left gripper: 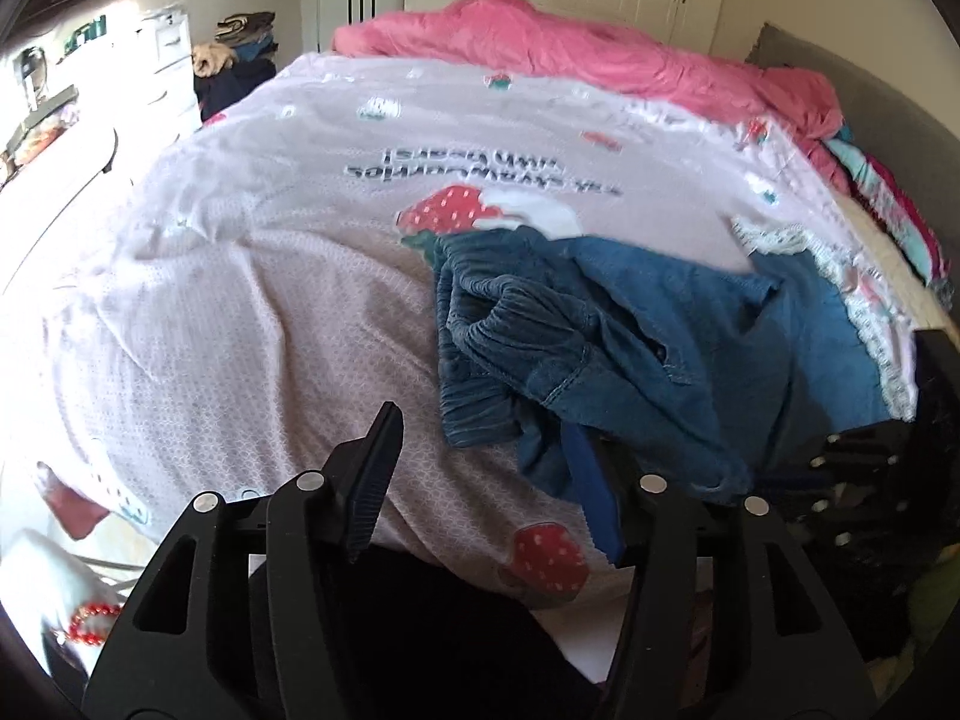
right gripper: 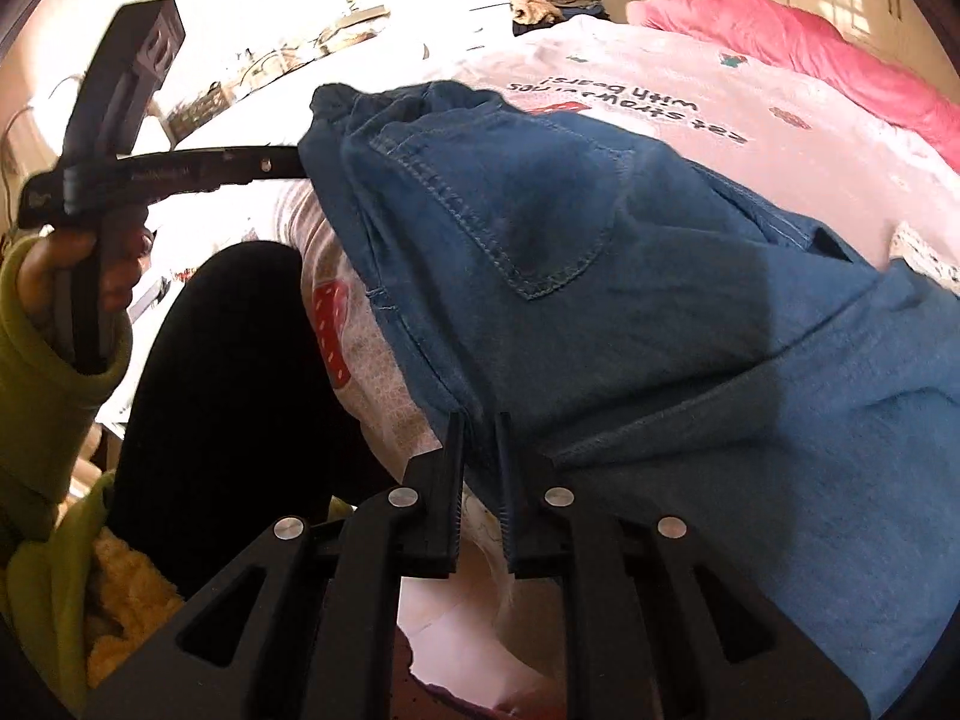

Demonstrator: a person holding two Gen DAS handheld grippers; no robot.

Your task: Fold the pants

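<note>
Blue denim pants (left gripper: 630, 324) with an elastic waistband lie crumpled on the bed's near right part. My left gripper (left gripper: 486, 474) is open, its right finger under a fold of the pants and mostly hidden. In the right wrist view the pants (right gripper: 600, 276) fill the middle, back pocket up. My right gripper (right gripper: 480, 426) is shut on the pants' lower edge. The left gripper (right gripper: 180, 171) shows there at the left, its finger going in under the waistband.
A pale pink bedspread (left gripper: 270, 276) with strawberry prints covers the bed. A pink blanket (left gripper: 570, 48) is bunched at the far end. Folded clothes (left gripper: 900, 210) lie at the right edge. A white dresser (left gripper: 162, 54) stands at the left. The person's dark leg (right gripper: 228, 372) is by the bed.
</note>
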